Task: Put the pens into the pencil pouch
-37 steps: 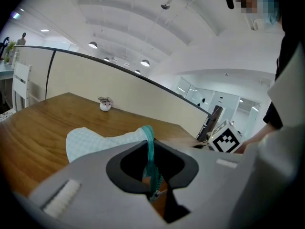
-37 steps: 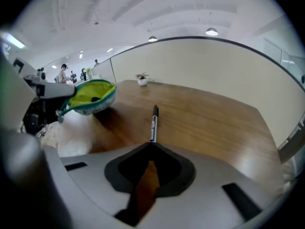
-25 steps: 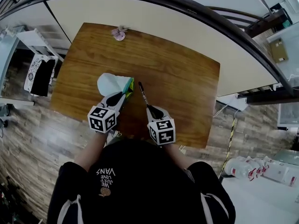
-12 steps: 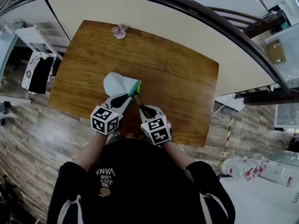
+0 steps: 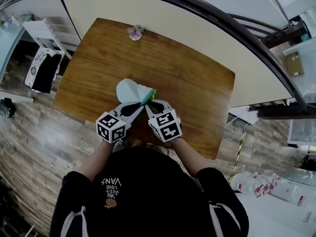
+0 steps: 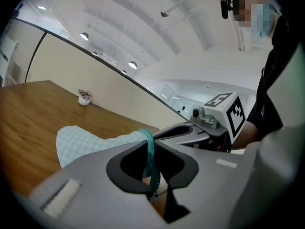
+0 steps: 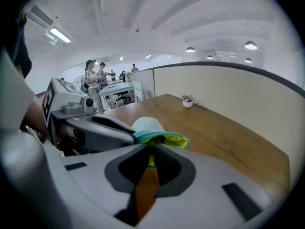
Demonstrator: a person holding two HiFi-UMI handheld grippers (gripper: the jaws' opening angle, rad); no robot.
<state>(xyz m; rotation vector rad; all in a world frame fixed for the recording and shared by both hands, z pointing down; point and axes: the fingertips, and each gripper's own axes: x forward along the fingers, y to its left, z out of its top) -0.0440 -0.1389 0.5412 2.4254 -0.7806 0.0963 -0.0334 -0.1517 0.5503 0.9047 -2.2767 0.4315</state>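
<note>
A pale blue pencil pouch (image 5: pixel 129 90) with a teal zip and yellow-green lining lies raised off the wooden table (image 5: pixel 197 83). My left gripper (image 5: pixel 140 105) is shut on the zip edge (image 6: pixel 148 142) at the pouch's mouth. My right gripper (image 5: pixel 149 103) meets it from the right, its tips at the mouth (image 7: pixel 159 138). Its jaws stand nearly together with a thin sliver (image 7: pixel 151 162) between them that runs into the pouch. The pen itself is hidden, apparently inside the pouch and still held. In the left gripper view the right gripper (image 6: pixel 190 130) sits close beside the pouch (image 6: pixel 81 140).
A small pink-and-white figurine (image 5: pixel 134 32) stands at the table's far edge, against a beige partition (image 5: pixel 163 19). Bare tabletop lies to the right and beyond the pouch. Several people stand far off (image 7: pixel 93 75) in the right gripper view.
The right gripper swung left with the dark pen, which pointed away over the table. The pen slid into the pouch's mouth and out of sight. The left gripper and pouch shifted slightly right.
</note>
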